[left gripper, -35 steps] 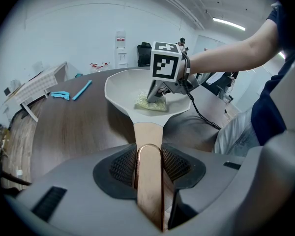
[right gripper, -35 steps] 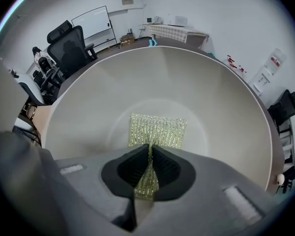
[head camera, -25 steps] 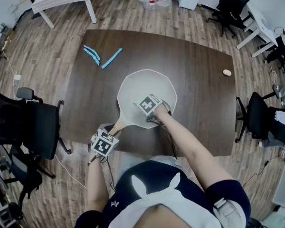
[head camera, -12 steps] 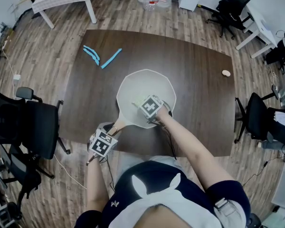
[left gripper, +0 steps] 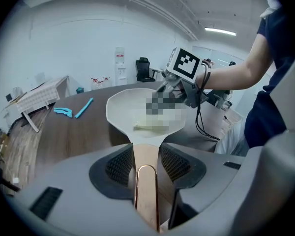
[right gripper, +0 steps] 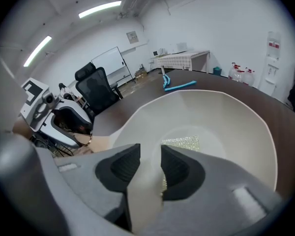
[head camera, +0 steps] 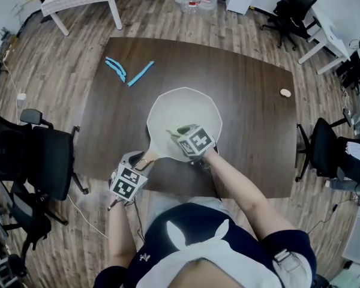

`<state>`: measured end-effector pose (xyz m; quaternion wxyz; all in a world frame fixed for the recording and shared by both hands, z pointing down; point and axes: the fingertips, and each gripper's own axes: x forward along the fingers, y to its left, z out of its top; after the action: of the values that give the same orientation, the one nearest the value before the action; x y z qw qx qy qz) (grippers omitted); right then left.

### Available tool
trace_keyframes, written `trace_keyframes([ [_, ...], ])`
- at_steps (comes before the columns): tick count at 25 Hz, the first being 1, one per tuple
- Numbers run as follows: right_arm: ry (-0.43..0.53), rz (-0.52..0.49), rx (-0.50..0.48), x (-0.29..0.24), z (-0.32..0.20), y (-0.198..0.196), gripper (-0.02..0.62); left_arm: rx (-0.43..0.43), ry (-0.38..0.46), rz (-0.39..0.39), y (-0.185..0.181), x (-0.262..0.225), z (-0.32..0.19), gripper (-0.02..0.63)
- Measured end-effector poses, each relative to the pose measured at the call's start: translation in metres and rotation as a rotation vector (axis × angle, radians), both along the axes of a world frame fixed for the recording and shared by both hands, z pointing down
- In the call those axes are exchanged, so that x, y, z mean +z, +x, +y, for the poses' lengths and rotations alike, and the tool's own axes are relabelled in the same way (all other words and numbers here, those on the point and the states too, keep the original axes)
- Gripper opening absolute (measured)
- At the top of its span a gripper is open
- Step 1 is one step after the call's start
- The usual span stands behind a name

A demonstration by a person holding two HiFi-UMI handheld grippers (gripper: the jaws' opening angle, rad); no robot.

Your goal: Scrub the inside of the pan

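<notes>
The cream pan sits mid-frame on the dark table in the head view. Its copper-toned handle runs toward the lower left, where the left gripper is clamped on it. The right gripper hangs over the lower right part of the pan, its jaws just having been opening and nothing pinched between them, while the yellow-green scrub pad lies loose on the pan floor, just beyond and partly under the jaw tips.
</notes>
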<state>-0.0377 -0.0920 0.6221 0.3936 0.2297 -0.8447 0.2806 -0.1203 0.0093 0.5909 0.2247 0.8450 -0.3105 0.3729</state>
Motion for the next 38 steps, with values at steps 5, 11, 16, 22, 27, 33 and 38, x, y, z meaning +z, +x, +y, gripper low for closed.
trace_keyframes([
  [5, 0.007, -0.147, -0.033, -0.036, 0.025, -0.026, 0.121, -0.032, 0.107, 0.028, 0.007, -0.026, -0.019, 0.161],
  [11, 0.112, -0.228, -0.064, -0.073, 0.049, -0.041, 0.025, -0.022, 0.157, 0.079, 0.024, -0.047, -0.024, 0.153],
  [16, 0.296, -0.397, -0.003, -0.123, 0.048, -0.042, -0.002, -0.093, 0.239, 0.17, 0.028, -0.074, -0.038, 0.005],
  [22, 0.438, -0.546, 0.035, -0.156, 0.056, -0.032, -0.002, -0.125, 0.268, 0.318, 0.043, -0.1, -0.044, 0.005],
  [27, 0.478, -0.58, 0.138, -0.168, 0.058, -0.012, -0.003, -0.161, 0.236, 0.425, 0.061, -0.111, -0.042, 0.005],
  [33, 0.463, -0.552, 0.212, -0.166, 0.062, 0.003, -0.003, -0.128, 0.204, 0.44, 0.076, -0.109, -0.039, 0.004],
  [38, 0.453, -0.527, 0.237, -0.163, 0.065, 0.011, -0.003, -0.103, 0.182, 0.443, 0.085, -0.106, -0.036, 0.003],
])
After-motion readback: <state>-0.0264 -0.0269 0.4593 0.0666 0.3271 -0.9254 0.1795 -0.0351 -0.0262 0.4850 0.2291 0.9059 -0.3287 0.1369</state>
